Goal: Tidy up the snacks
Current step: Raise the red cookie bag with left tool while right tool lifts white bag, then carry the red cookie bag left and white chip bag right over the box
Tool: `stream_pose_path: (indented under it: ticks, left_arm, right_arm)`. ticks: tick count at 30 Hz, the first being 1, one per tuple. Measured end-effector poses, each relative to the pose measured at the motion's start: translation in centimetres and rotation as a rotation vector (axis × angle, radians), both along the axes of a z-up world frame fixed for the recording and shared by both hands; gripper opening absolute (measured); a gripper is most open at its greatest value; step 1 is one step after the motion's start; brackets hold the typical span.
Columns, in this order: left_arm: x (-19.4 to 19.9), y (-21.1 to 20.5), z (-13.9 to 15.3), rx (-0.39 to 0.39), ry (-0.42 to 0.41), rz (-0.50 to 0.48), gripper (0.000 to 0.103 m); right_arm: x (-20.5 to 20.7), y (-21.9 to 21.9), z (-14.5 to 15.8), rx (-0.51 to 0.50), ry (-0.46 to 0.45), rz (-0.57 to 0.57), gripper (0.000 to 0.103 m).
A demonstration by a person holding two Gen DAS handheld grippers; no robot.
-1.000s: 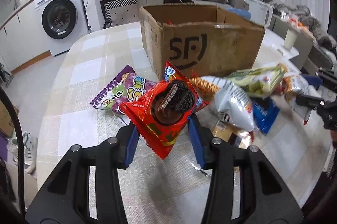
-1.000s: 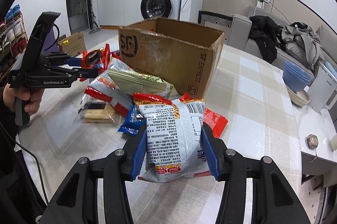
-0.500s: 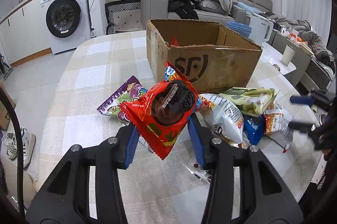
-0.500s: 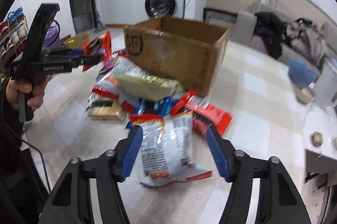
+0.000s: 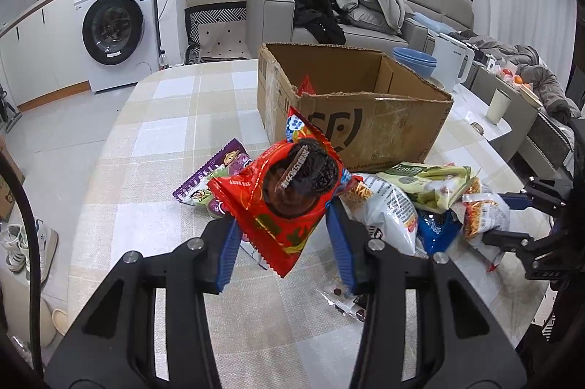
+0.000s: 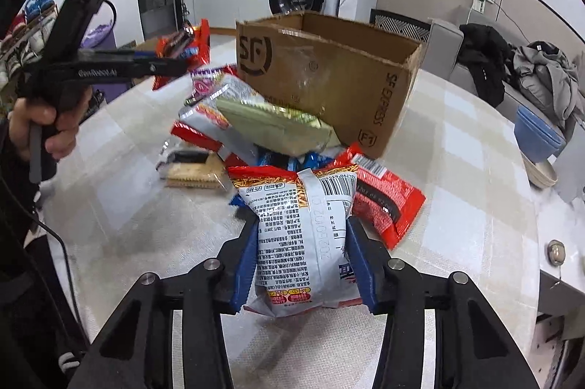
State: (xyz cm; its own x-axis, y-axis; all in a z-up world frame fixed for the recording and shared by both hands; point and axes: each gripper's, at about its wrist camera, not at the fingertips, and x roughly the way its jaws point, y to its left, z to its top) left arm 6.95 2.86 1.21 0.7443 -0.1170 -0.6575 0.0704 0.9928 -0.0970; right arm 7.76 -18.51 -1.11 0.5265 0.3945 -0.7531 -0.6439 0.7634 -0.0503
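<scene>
We see the open cardboard box [image 5: 365, 125] at the table's far side, a red packet corner [image 5: 306, 85] inside. Our left gripper [image 5: 283, 224] clamps the red cookie packet [image 5: 285, 191]; our right gripper's [image 6: 301, 257] jaws are closing, pads on the grey noodle bag [image 6: 299, 235].

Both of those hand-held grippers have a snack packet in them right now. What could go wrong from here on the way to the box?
1. The right hand-held gripper is closing on a puffy silver noodle-snack bag; it may crush the contents or slip.
2. The left hand-held gripper holds the red cookie packet by its lower part, so it could tip out.
3. The cardboard box has tall walls; a low carry might bump the rim.
</scene>
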Motion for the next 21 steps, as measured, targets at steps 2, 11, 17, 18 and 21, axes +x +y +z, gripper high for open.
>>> stream_pose_path:
  ticks: [2,11,17,18,21]
  left_arm:
    - [-0.2,0.0,0.3,-0.006,-0.006,-0.001,0.042]
    - [-0.8,-0.2,1.6,-0.013,-0.038,-0.004,0.042]
    - [-1.0,-0.5,2.8,-0.026,-0.059,-0.007,0.042]
    - [-1.0,-0.5,3.0,-0.031,-0.063,-0.007,0.042]
    - [-0.8,-0.6,3.4,-0.041,-0.071,-0.004,0.042]
  right_arm:
    - [-0.2,-0.2,0.7,0.030,-0.004,0.011,0.047]
    - [-1.0,-1.4,4.2,0.148,-0.061,-0.001,0.047]
    - [-0.6,-2.0,5.7,0.205,-0.099,-0.052,0.047]
    - [-0.5,-2.1,6.0,0.213,-0.108,-0.064,0.047]
    - [0.0,-2.0,6.6,0.229,-0.121,-0.089,0.047]
